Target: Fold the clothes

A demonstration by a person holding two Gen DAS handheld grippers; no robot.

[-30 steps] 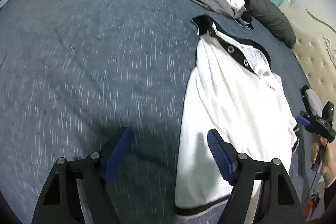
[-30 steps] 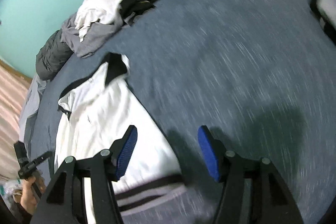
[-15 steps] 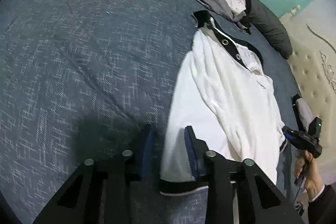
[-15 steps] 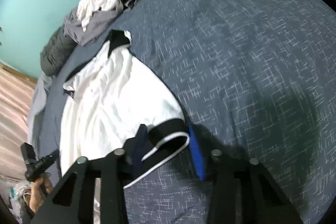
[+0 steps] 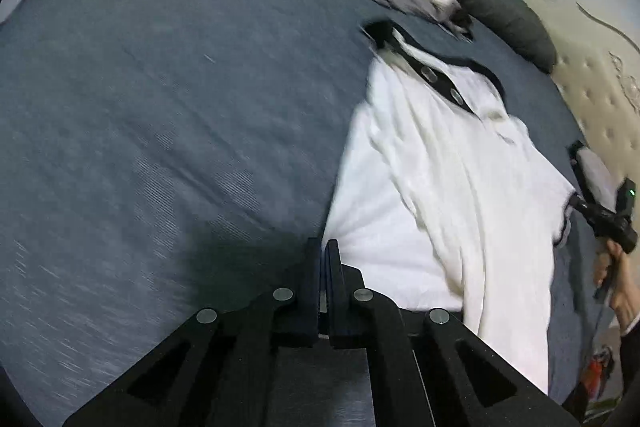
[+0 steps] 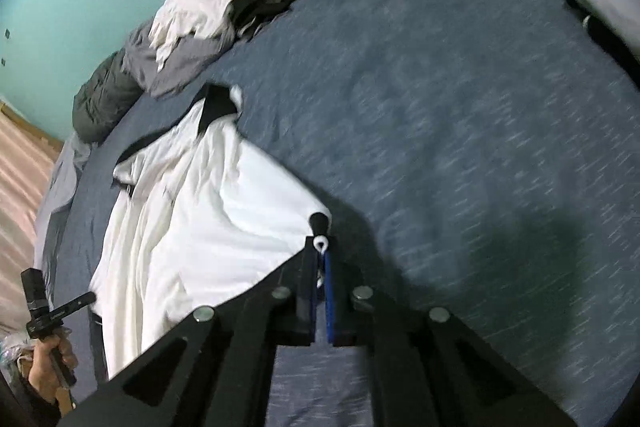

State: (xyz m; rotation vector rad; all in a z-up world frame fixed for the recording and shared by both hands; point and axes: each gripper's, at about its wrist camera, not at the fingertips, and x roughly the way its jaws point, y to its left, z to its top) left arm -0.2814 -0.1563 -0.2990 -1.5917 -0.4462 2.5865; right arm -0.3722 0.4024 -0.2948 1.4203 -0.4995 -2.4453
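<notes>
Shirt (image 5: 448, 187), white with dark trim, lies right of centre on the blue bed (image 5: 160, 131): soft, light, limp, best taken by its hem corners. Left tongs (image 5: 323, 251) and right tongs (image 6: 319, 247) are pinched on those corners.

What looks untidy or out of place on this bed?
The white shirt lies bunched in long wrinkles, its collar twisted aside. A heap of unfolded clothes sits at the far edge.

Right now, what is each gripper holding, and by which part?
Both the left gripper and the right gripper pinch the white shirt at its black-trimmed bottom hem corners.
</notes>
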